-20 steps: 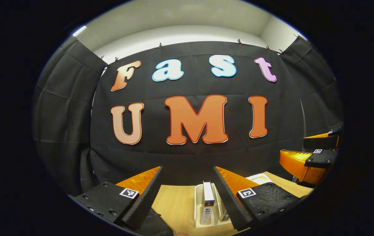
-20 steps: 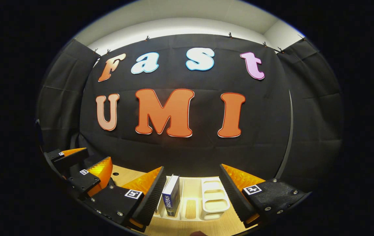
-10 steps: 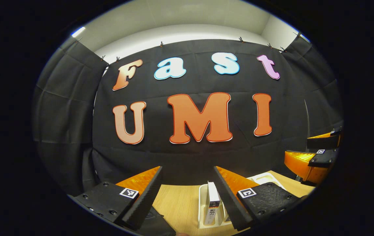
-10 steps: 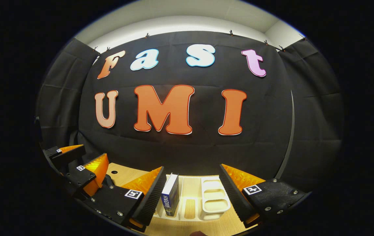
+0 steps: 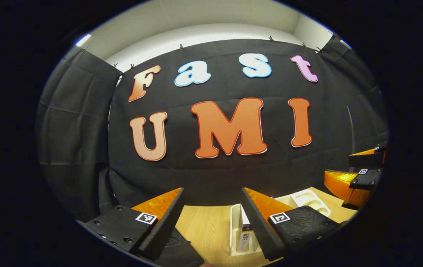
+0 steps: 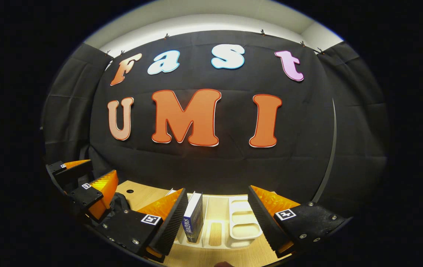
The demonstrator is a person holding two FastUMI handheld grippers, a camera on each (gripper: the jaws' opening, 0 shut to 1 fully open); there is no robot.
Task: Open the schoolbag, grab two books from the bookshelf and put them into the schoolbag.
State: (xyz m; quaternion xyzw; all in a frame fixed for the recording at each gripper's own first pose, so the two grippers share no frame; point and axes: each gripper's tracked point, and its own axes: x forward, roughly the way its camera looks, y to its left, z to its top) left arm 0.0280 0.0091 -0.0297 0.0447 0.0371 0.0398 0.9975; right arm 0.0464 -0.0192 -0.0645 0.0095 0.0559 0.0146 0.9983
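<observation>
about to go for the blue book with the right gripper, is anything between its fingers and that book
Nothing visible stands in the way. In the right gripper view the right gripper is open, and the blue book stands upright in the white rack just ahead, close to the left-hand finger. The slots beside the book look empty.

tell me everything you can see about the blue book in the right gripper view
The blue book stands upright in the leftmost slot of the pale bookshelf on the wooden table, its dark blue spine with light lettering facing the camera and its white page edges showing at the top. It looks like a thin paperback. It sits just inside the right gripper's left finger; whether they touch is unclear. The jaws are open, not gripping it.
</observation>
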